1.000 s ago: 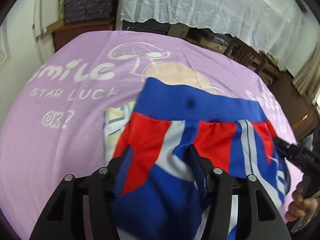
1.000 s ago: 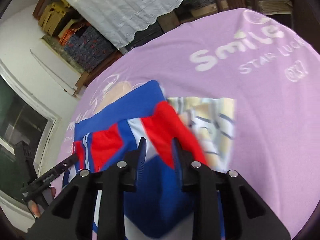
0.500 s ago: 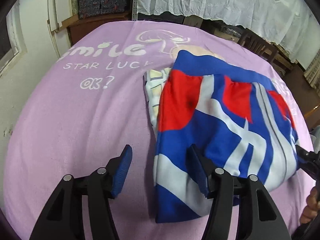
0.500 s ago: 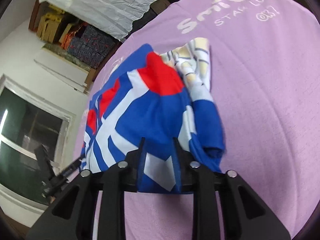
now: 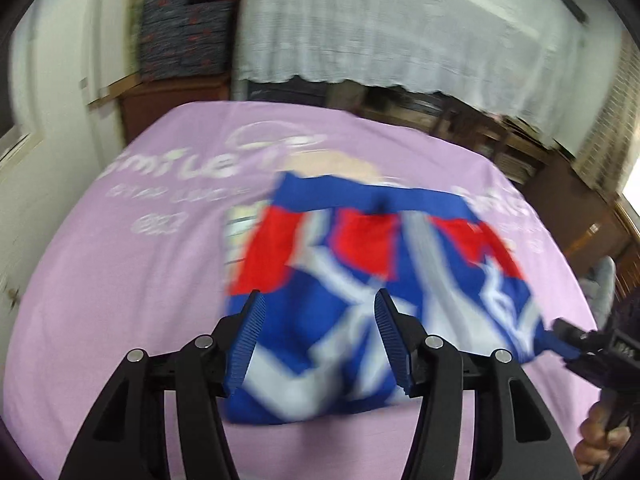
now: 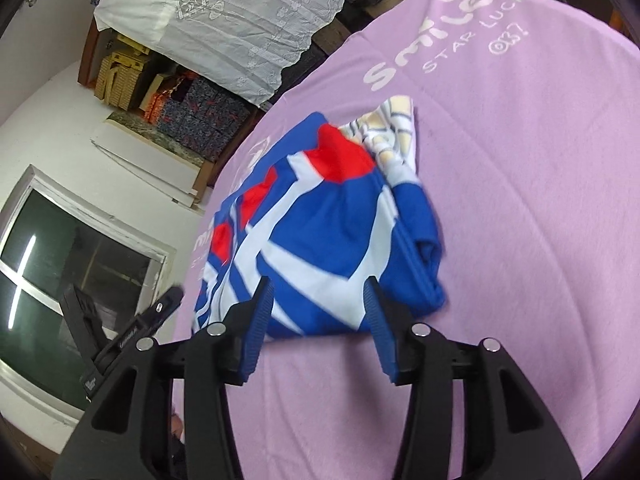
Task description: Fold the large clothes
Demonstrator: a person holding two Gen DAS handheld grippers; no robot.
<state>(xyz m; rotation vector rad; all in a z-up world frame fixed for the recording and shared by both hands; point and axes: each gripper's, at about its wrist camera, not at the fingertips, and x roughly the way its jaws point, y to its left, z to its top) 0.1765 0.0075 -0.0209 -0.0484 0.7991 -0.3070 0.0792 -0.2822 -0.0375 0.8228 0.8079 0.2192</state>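
Lying folded on the purple sheet (image 6: 520,200) is the blue, red and white garment (image 6: 320,216), with the sheet's "Smile" lettering (image 6: 424,36) just beyond it in the right wrist view. A pale checked cloth (image 6: 394,132) pokes out from under the garment's edge nearest that lettering.

Left gripper (image 5: 318,334): jaws spread apart, nothing between the pads; garment seen through the gap. This view is motion-blurred, so contact with the fabric cannot be judged.

Right gripper (image 6: 320,318): jaws likewise apart, empty, hovering just short of the garment's near edge, on the side away from the lettering. The left gripper's body (image 6: 132,332) shows at the garment's far corner from the checked cloth.

Judgement: fold looks nearly finished; near edge is bunched and rolled on the side toward the lettering.

Risks:
- A pad snagging the loose rolled edge would drag the layers and undo the fold.
- Pinching too deep could catch the sheet with the garment.
- Checked cloth underneath may shift and skew the stack.
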